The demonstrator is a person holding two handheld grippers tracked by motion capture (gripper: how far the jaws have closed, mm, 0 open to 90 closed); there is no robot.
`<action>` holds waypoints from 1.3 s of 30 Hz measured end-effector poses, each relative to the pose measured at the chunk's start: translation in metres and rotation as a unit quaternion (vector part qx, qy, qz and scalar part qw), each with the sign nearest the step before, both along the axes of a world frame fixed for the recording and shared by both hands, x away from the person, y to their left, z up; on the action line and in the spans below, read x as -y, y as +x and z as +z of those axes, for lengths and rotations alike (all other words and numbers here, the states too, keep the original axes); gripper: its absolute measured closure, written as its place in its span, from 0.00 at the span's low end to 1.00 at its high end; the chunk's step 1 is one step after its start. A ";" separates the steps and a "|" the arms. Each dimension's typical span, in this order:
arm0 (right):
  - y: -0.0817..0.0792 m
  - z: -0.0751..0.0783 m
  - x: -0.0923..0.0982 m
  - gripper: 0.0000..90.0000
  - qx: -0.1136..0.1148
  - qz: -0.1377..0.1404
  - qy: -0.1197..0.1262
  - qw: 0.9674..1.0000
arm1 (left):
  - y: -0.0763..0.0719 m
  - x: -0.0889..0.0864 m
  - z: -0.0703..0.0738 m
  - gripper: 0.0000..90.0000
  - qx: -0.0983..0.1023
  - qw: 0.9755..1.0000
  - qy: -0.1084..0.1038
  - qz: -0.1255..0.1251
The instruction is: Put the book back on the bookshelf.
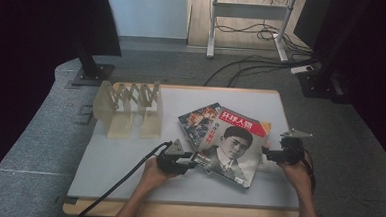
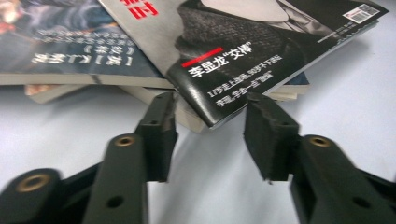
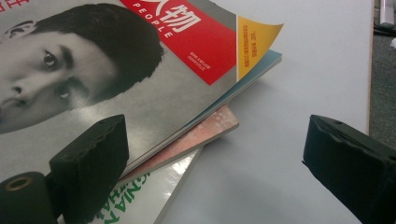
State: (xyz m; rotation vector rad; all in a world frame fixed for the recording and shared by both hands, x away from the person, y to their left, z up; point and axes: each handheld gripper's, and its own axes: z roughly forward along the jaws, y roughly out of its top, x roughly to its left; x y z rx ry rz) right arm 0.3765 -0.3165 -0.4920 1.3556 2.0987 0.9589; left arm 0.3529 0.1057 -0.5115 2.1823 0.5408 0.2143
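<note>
At the magazine (image 2: 243,51) corner, left claw (image 2: 210,121) gapes half-open (nothing gripped).

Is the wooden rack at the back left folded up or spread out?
Spread out. The rack stands upright on the table, its lattice stretched into open crosses and its panels apart with gaps between them.

Top magazine (image 1: 235,146), centre frame: glossy paper cover, smooth, catching light. Counter (image 1: 128,160): matt pale grey top, wood edge. Folding rack (image 1: 128,107), upper left: pale unfinished wood; tongs' pads (image 2: 264,135): rough matt black.
</note>
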 end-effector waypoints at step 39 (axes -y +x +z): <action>0.042 -0.015 -0.010 0.00 -0.049 0.026 0.035 0.998 | 0.016 0.004 -0.009 0.26 0.010 0.998 -0.003 0.055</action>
